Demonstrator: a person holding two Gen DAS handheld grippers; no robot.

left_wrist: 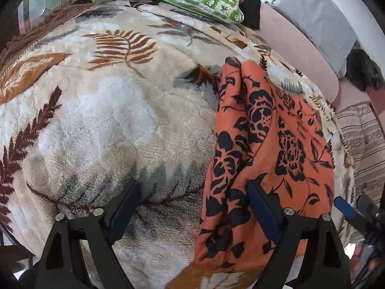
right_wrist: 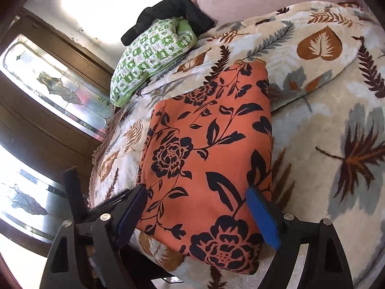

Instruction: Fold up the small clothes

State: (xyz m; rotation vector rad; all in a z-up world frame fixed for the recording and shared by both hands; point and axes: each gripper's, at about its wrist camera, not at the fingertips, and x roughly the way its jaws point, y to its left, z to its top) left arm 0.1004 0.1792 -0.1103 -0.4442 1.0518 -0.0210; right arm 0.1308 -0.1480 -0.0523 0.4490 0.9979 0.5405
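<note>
Orange floral garment (right_wrist: 207, 159) lies folded on the leaf-patterned blanket (left_wrist: 101, 110), below the green pillow (right_wrist: 154, 55). Our left claw (left_wrist: 192, 204) and right claw (right_wrist: 197, 212) both stand spread, pinching nothing. We judge the fold nearly done; we should press the edges flat. Left of the garment, the blanket gives free room.

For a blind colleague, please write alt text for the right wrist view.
An orange cloth with black flowers, folded into a neat rectangle, lies on a plush leaf-patterned blanket, with the open right gripper above its near end, fingers apart and not pressing it. Behind it lie a green-and-white checked pillow and a dark garment.
</note>
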